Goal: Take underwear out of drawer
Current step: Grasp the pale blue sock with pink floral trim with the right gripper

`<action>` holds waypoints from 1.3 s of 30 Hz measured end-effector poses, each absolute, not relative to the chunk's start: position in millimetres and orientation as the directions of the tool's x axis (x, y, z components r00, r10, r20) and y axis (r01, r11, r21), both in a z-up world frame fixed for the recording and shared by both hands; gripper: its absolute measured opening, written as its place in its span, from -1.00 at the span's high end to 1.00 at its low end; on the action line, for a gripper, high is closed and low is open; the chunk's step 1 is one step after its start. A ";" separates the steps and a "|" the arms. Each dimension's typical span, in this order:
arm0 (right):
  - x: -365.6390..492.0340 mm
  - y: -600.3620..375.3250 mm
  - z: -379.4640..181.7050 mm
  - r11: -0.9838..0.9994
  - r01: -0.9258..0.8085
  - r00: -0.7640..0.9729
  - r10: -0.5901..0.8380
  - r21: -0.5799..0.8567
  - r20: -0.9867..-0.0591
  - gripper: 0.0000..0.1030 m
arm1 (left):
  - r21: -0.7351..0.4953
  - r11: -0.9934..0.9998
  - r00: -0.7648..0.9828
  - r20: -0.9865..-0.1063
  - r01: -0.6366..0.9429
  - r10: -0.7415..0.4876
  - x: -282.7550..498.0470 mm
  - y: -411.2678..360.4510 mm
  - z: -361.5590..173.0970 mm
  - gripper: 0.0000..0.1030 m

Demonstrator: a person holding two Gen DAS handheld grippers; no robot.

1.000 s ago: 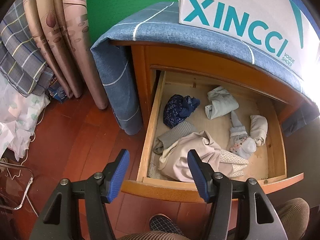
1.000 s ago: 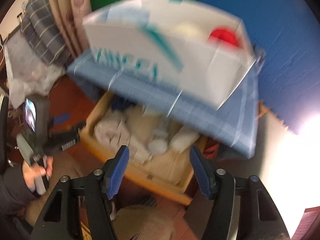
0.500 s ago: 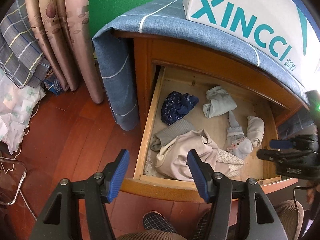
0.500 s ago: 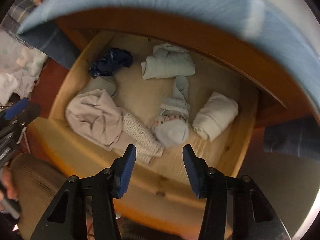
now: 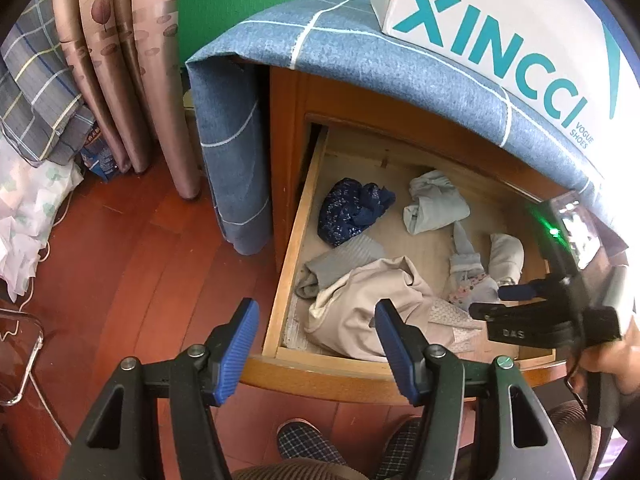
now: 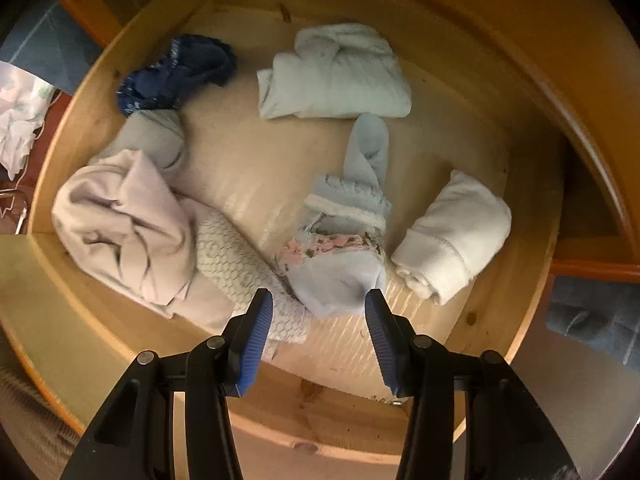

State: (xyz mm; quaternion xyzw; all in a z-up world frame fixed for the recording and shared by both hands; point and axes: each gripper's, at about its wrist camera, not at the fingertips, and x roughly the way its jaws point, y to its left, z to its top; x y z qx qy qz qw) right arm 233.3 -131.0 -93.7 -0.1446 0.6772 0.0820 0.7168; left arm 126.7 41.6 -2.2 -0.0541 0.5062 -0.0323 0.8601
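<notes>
The wooden drawer (image 5: 292, 240) stands open with several garments inside. A pale blue floral-trimmed underwear piece (image 6: 340, 248) lies in the front middle. A dark blue lace piece (image 6: 176, 76), a folded pale green piece (image 6: 336, 76), a rolled white piece (image 6: 452, 236) and a beige garment (image 6: 124, 220) lie around it. My right gripper (image 6: 318, 304) is open, low over the drawer, its tips either side of the pale blue piece's near end. It also shows in the left wrist view (image 5: 500, 300). My left gripper (image 5: 316, 320) is open and empty, above the drawer's front left corner.
A blue checked cloth (image 5: 360, 52) covers the cabinet top, with a white XINCCI shoe box (image 5: 500, 32) on it. Curtains (image 5: 132, 60) hang at the left over a red wooden floor (image 5: 120, 260). My slipper (image 5: 308, 444) is below the drawer front.
My right gripper has dropped down into the drawer and closer to the pale blue piece. My left gripper has drifted slightly left and stays open.
</notes>
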 end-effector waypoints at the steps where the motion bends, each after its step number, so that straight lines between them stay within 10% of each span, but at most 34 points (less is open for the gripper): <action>1: 235.9 -131.0 -97.3 0.944 -0.313 0.064 -0.085 -0.101 -0.994 0.12 | -0.126 0.992 0.485 -0.867 0.002 -0.111 127.0 41.5 -2.3 -0.20; 25: 266.1 -114.4 -135.3 0.886 -0.441 0.020 -0.150 -0.143 -0.988 -0.05 | -0.045 0.939 0.300 -0.941 0.340 -0.154 163.4 2.0 -22.3 -0.20; 39: 254.6 -148.3 -95.9 0.914 -0.393 0.029 -0.103 -0.106 -0.994 0.53 | -0.107 0.901 0.082 -0.985 0.421 -0.155 198.8 -20.3 -62.0 -0.20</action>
